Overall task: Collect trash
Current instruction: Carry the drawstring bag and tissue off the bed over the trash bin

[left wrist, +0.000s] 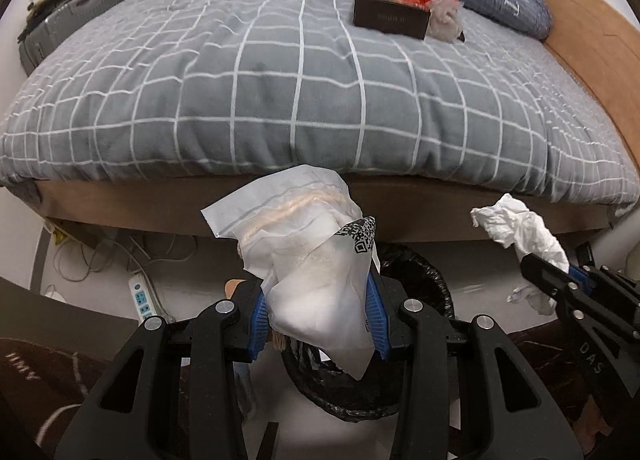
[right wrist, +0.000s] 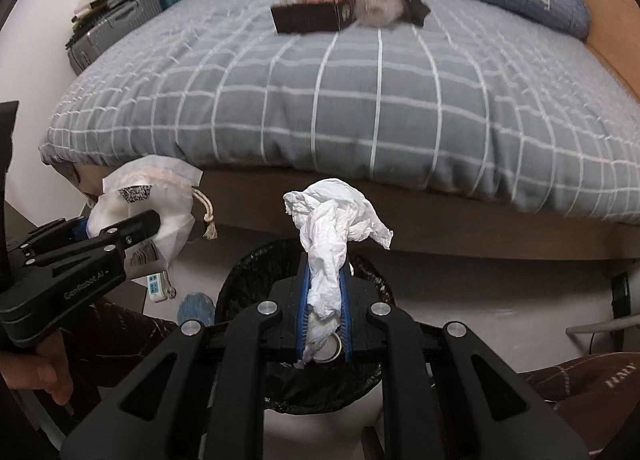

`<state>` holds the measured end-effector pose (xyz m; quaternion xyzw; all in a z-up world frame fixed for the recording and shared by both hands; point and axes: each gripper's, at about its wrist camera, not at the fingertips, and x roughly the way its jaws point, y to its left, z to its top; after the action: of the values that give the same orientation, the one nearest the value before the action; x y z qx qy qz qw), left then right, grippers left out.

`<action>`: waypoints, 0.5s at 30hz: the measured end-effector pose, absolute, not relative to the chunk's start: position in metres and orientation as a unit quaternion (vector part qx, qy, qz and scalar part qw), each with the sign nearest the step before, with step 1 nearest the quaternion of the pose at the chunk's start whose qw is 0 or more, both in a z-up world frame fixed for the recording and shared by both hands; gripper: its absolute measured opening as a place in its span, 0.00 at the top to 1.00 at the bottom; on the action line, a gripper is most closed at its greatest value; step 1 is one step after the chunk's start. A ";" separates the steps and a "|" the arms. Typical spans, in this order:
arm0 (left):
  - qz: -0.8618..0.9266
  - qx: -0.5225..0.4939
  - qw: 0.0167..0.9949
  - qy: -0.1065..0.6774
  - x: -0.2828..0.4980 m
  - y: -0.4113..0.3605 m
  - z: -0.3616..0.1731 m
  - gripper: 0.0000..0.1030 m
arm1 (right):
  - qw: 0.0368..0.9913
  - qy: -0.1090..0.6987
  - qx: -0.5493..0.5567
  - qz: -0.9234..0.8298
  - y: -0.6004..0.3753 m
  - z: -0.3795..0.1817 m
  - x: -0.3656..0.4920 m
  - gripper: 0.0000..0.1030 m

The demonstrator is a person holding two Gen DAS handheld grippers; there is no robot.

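step: drop trash in bin | left gripper (left wrist: 318, 310) half open, squeezing white bag (left wrist: 304, 244); right gripper (right wrist: 325, 308) pinched tight on tissue (right wrist: 334, 224) | both held over black bin (right wrist: 256, 272) on floor by bed (left wrist: 280, 80) | tip: get right above the hole; then let go; box (left wrist: 390, 16) waits on bed
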<state>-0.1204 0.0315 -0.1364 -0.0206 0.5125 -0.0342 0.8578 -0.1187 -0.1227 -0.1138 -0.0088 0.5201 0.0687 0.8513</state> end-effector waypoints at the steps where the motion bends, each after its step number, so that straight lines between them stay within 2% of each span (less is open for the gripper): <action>1: -0.034 -0.021 0.857 0.513 -0.120 0.032 -0.139 0.62 | 0.849 0.524 -0.008 0.070 -0.122 -0.118 -0.117 0.88; 15: -0.013 -0.032 0.850 0.526 -0.118 0.074 -0.172 0.62 | 0.812 0.572 -0.038 0.112 -0.077 -0.173 -0.099 0.85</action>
<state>-0.1184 0.0740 -0.1717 -0.0317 0.5259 -0.0127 0.8499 -0.0989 -0.0769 -0.1726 -0.0381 0.5722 0.1117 0.8116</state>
